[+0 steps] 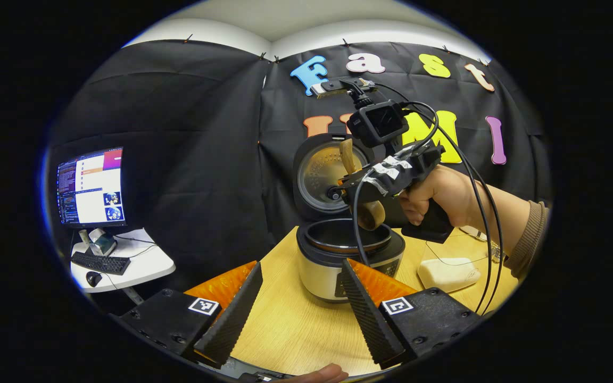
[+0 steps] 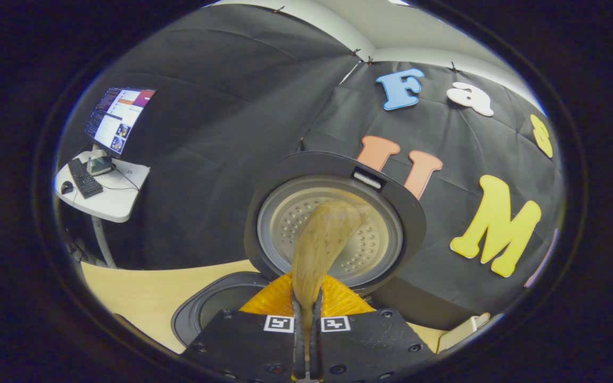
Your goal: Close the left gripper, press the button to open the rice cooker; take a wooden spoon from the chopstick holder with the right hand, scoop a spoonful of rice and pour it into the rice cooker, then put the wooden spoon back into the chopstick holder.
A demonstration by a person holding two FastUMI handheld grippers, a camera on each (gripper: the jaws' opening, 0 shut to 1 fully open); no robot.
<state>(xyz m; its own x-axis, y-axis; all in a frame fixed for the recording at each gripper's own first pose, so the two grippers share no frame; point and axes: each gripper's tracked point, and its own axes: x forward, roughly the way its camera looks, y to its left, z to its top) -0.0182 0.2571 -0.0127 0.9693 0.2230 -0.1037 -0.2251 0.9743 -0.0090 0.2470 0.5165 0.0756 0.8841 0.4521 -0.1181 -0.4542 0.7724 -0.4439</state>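
The rice cooker (image 1: 333, 276) stands on the wooden table (image 1: 290, 335) with its lid (image 1: 314, 175) raised and its dark inner pot (image 1: 338, 236) showing. My left gripper (image 1: 301, 319) is open in front of the cooker, a short way off, with nothing between its fingers. A hand (image 1: 445, 194) holds my right gripper (image 1: 348, 187) over the pot, shut on the wooden spoon (image 1: 373, 215), which stands roughly upright. In the right gripper view the right gripper (image 2: 306, 324) clamps the wooden spoon (image 2: 322, 244), and the spoon rises in front of the lid (image 2: 381, 239) above the pot's opening (image 2: 221, 306).
A pale cream object (image 1: 447, 272) lies on the table right of the cooker. Cables hang from the right gripper down to the table. A monitor (image 1: 91, 186) and a keyboard (image 1: 100, 263) sit on a small white side table at the left.
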